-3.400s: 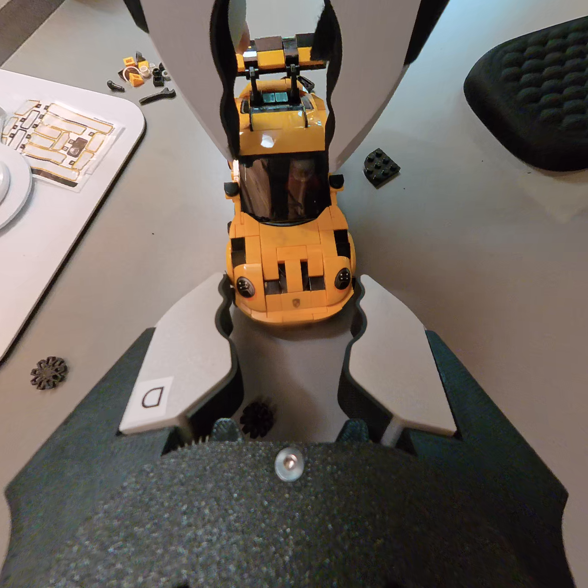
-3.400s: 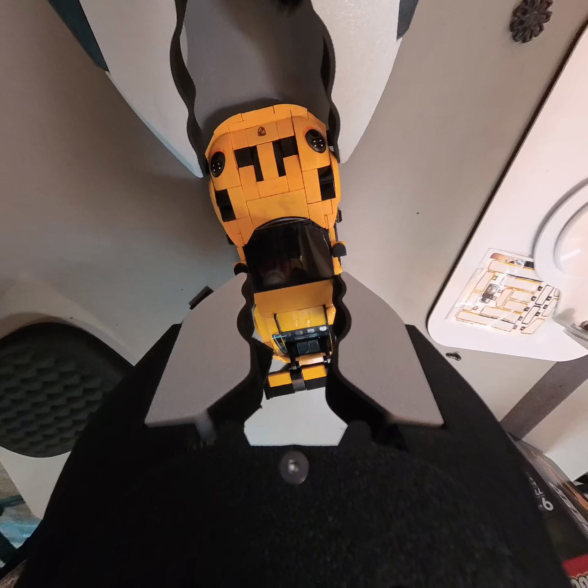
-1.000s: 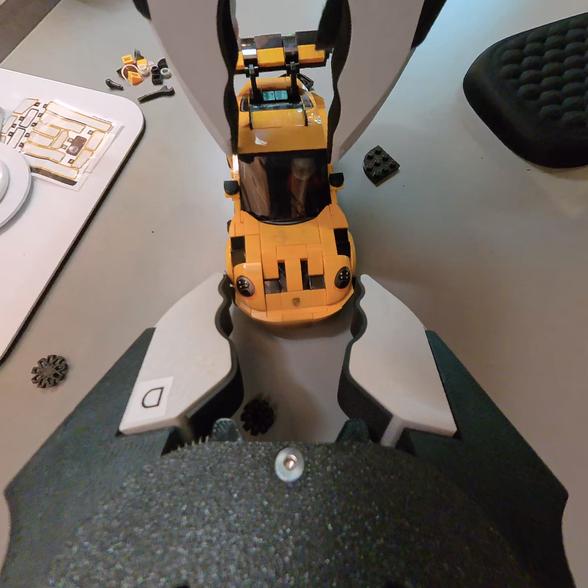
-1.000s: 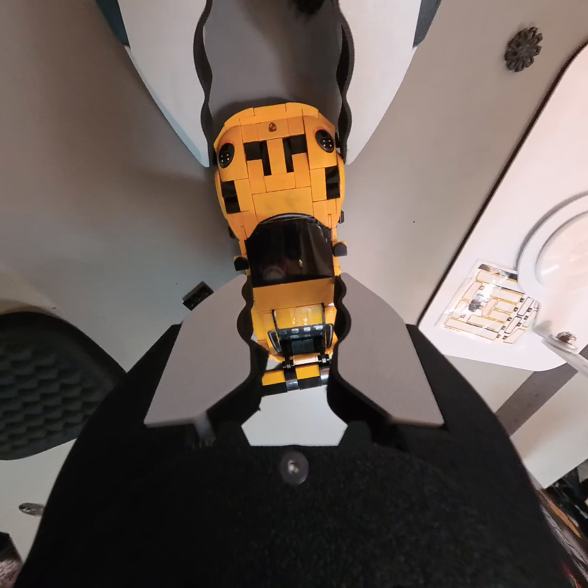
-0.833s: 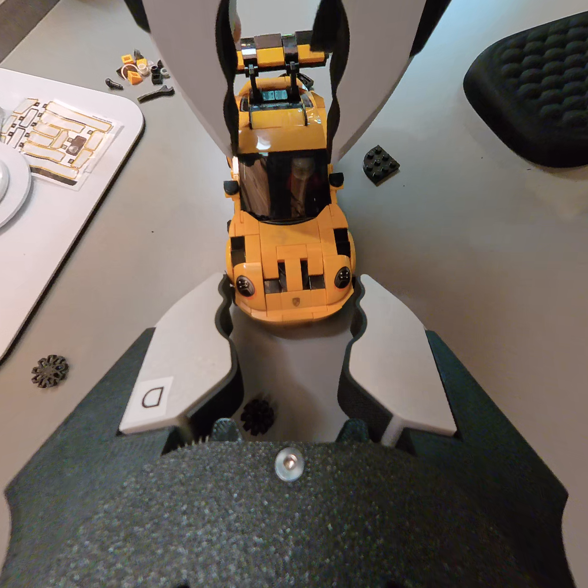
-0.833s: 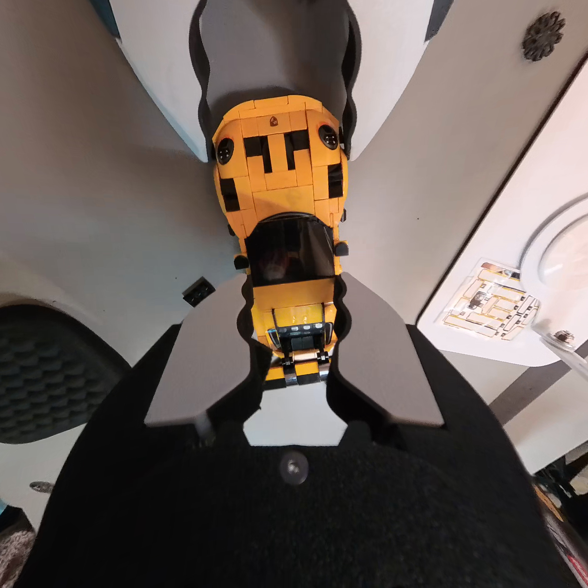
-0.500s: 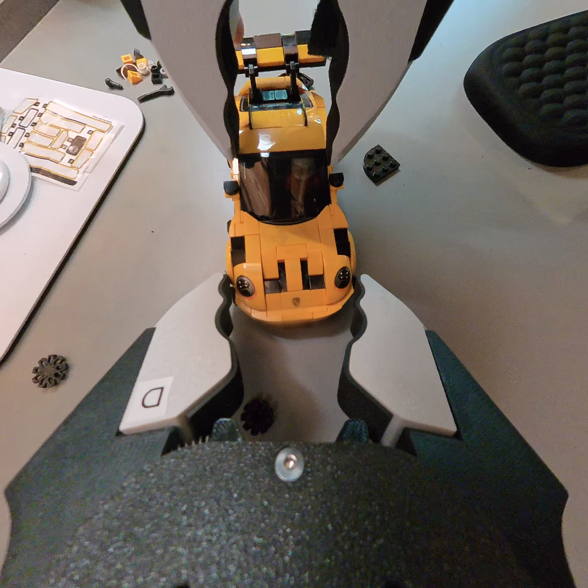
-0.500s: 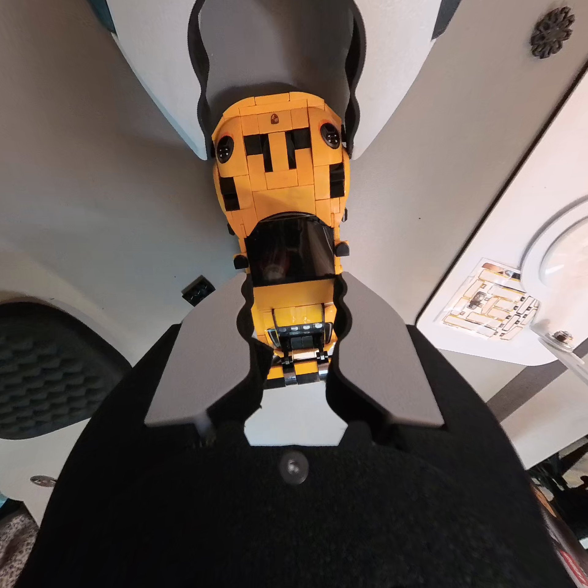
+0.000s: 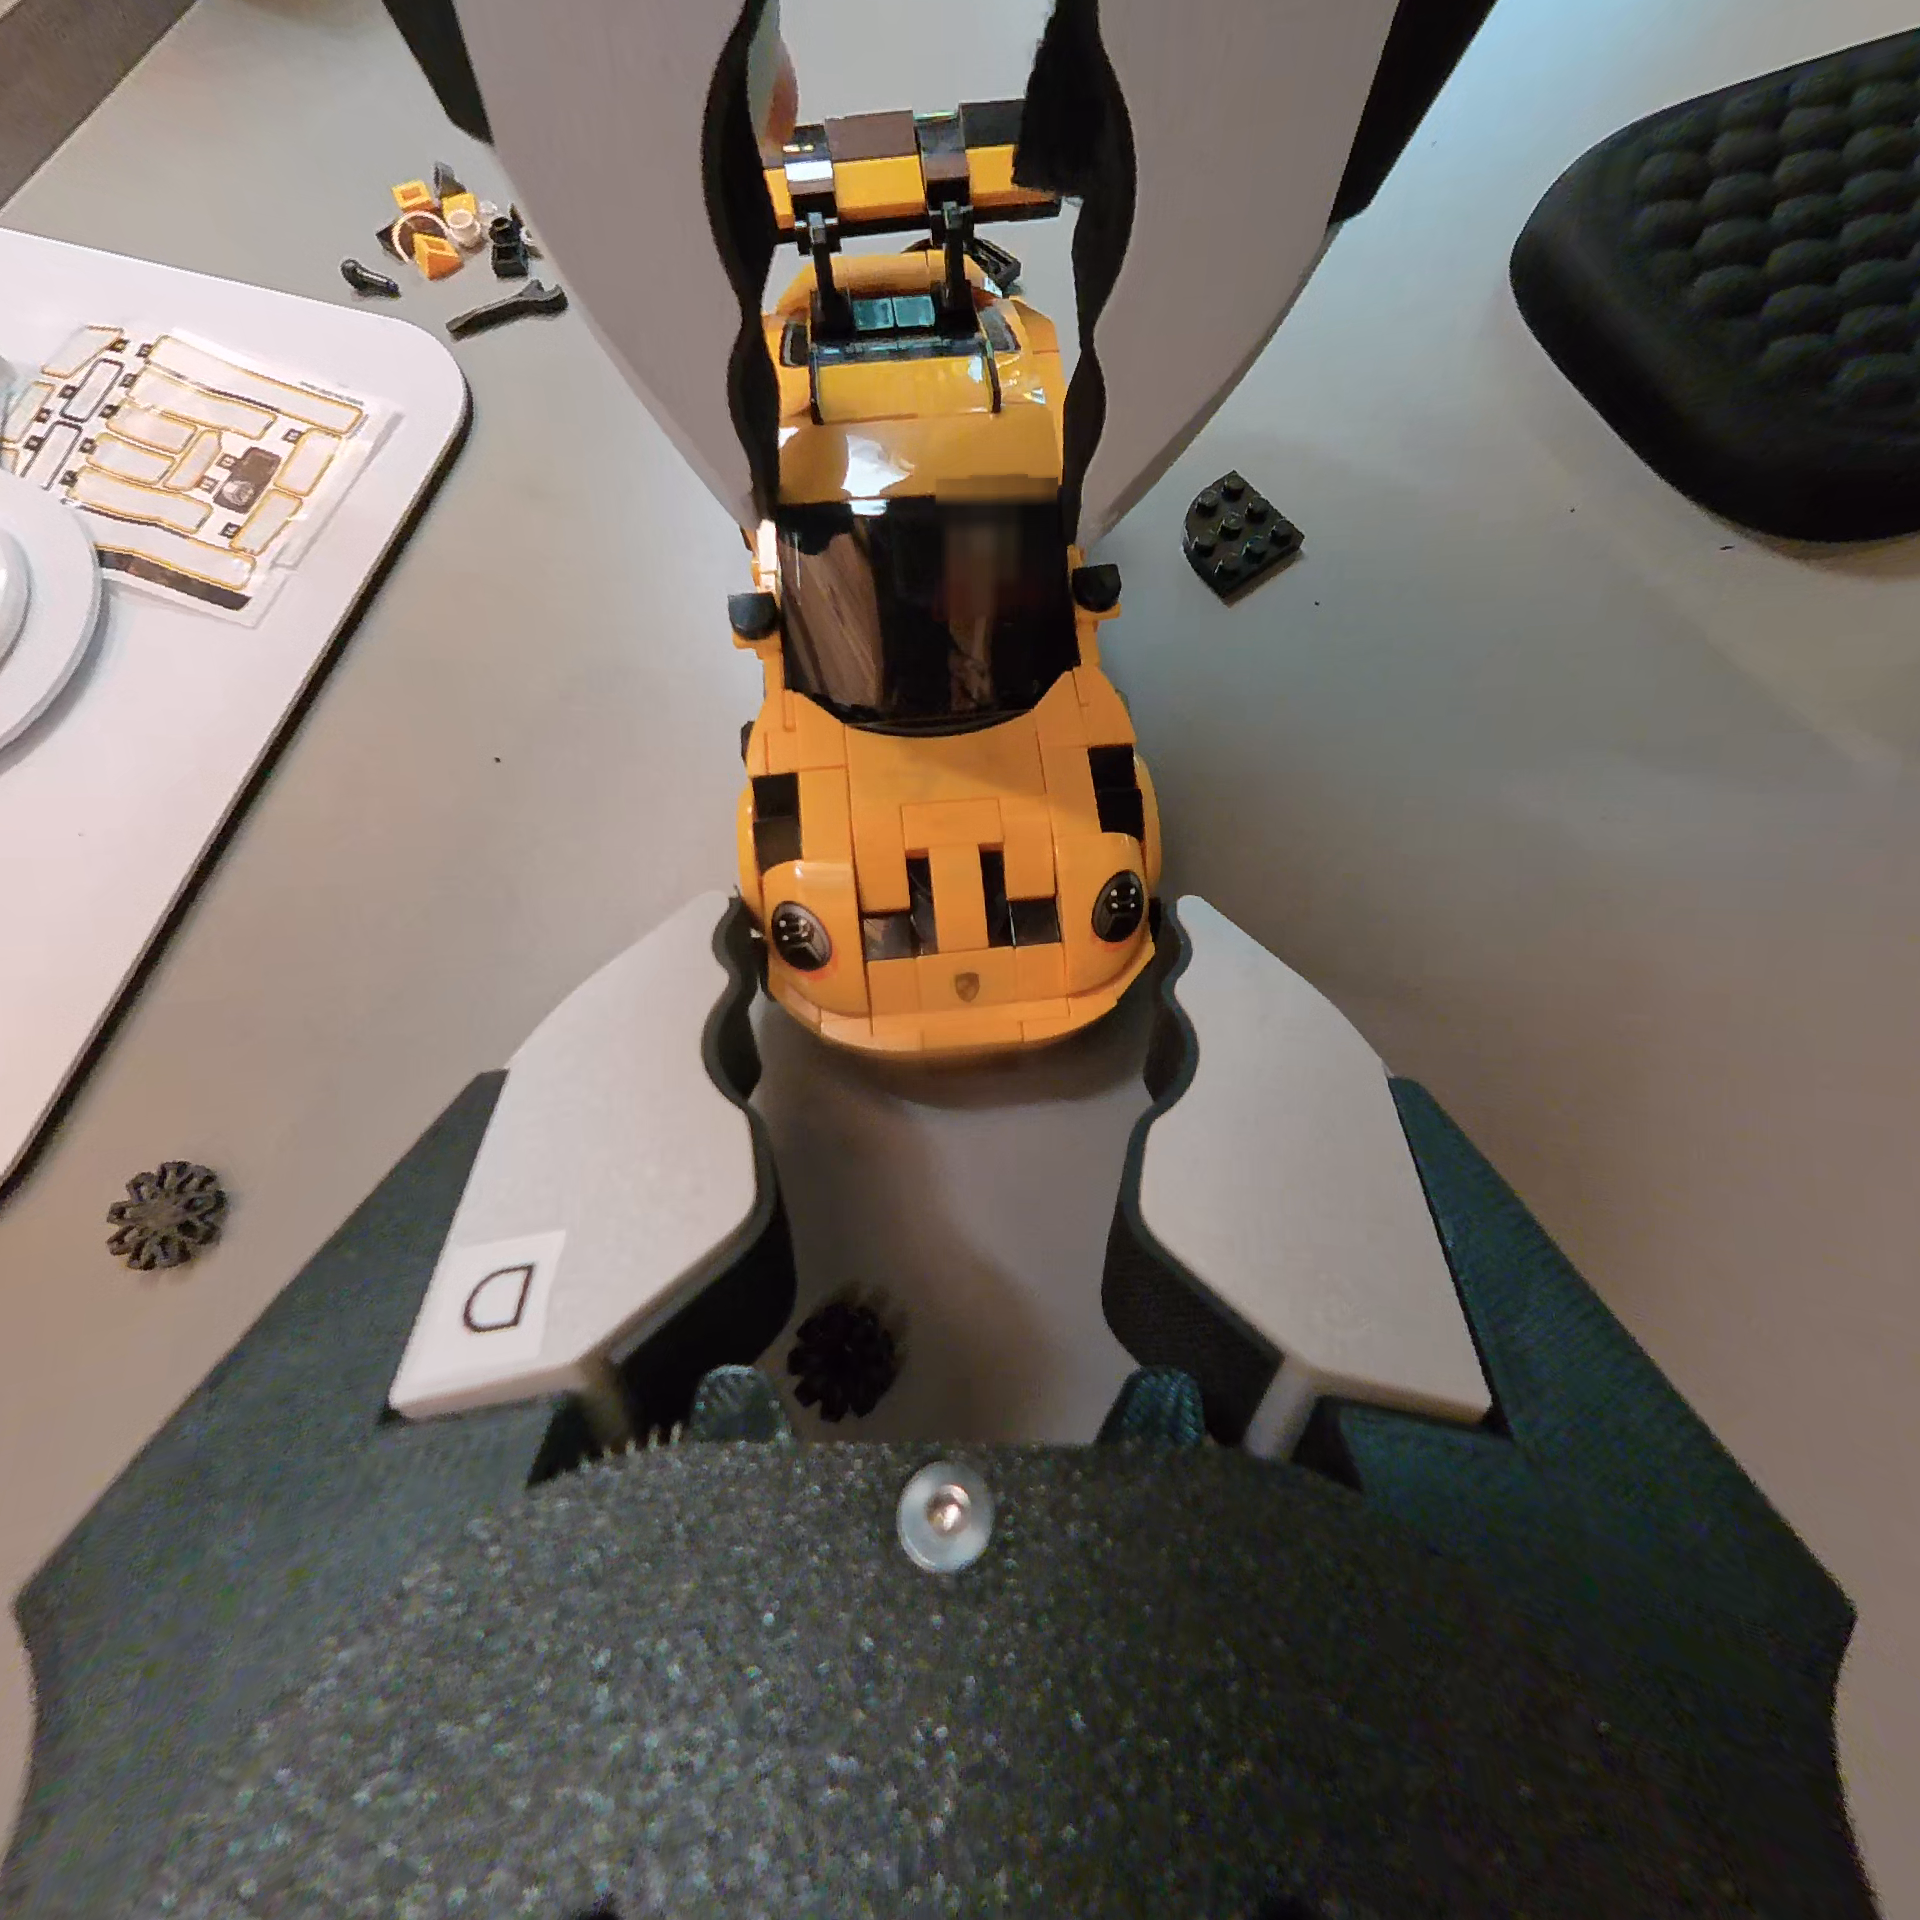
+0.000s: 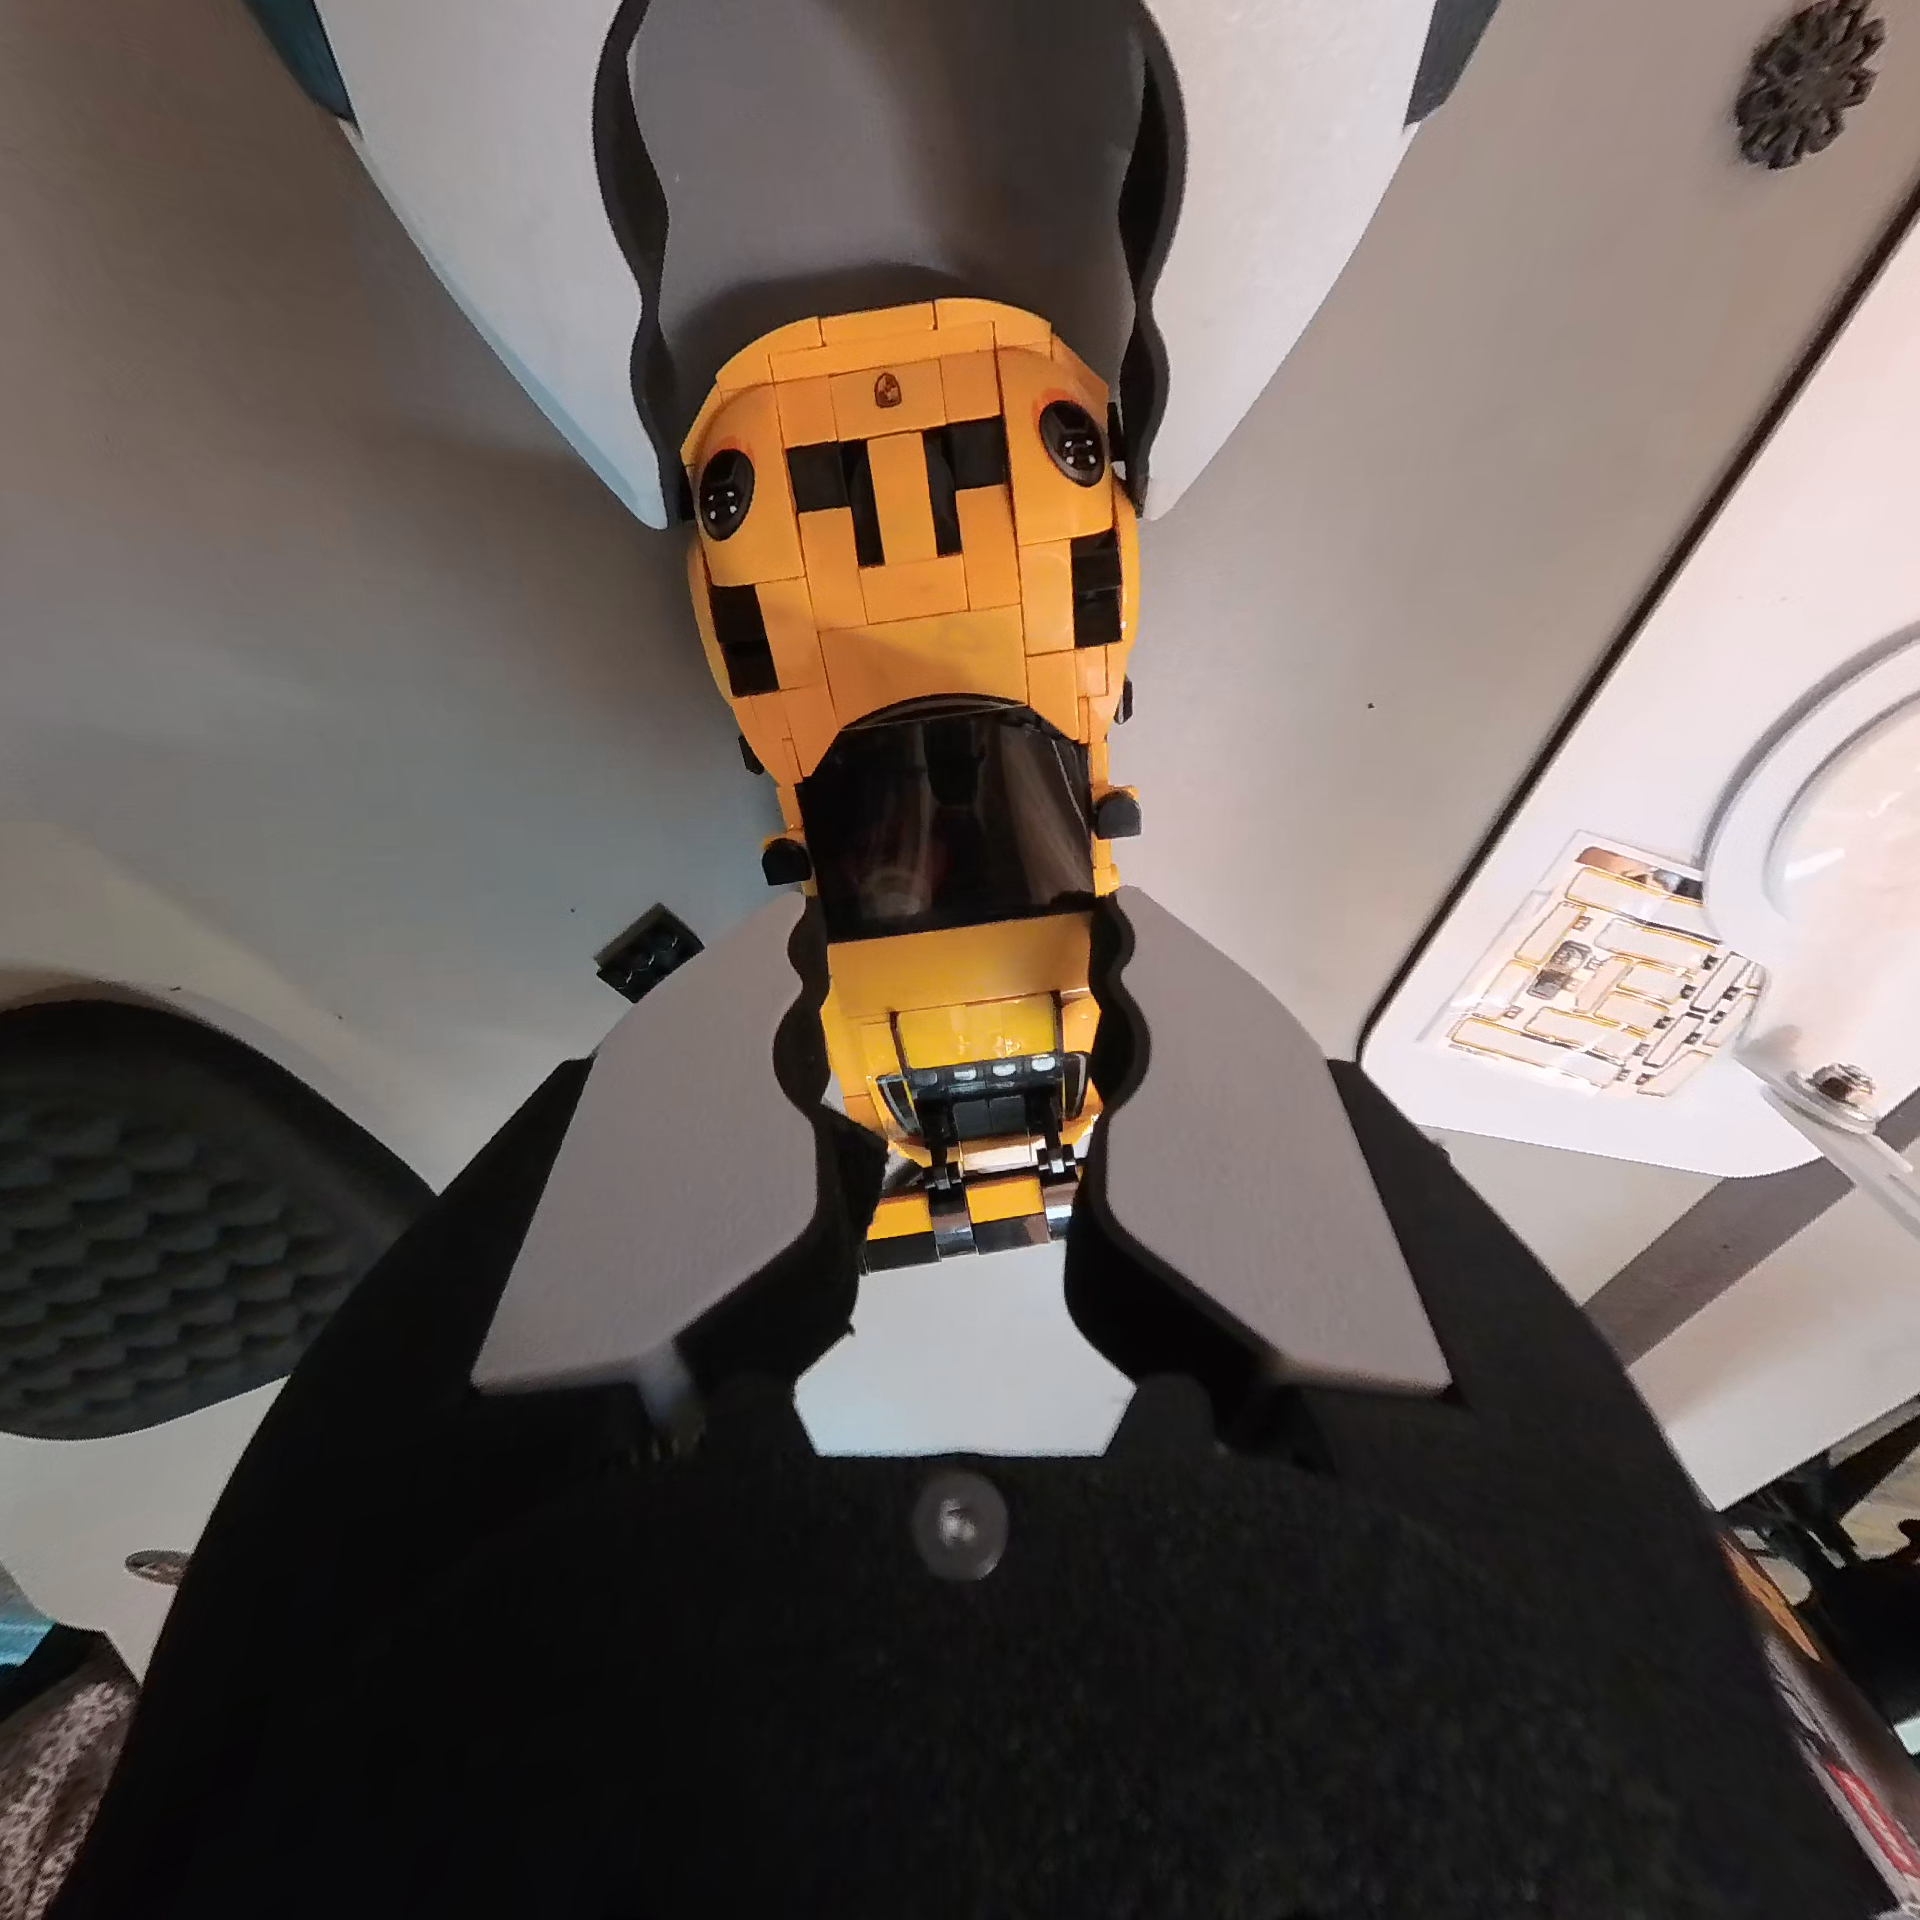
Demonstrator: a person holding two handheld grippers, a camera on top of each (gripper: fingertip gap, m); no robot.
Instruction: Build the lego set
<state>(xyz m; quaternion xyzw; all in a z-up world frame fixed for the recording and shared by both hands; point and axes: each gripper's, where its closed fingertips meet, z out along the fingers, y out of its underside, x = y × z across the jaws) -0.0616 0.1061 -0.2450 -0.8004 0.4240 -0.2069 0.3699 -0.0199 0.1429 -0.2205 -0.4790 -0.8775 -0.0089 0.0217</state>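
Yellow-orange bricks make up the Lego sports car, which sits on the grey table between your two tools. Your right gripper is clamped on the car's rear flanks, by the spoiler. Your left gripper brackets the nose, jaws spread, contact unclear. Squeeze evenly and keep the car level; loose pieces and the sticker sheet await.

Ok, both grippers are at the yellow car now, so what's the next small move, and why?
Probably open the right gripper and back it off. The car looks finished, spoiler on, sitting level on the desk. The right one's fingers press its rear sides, while the left gripper only brackets the nose, seemingly without squeezing. Letting go lets it stand free.
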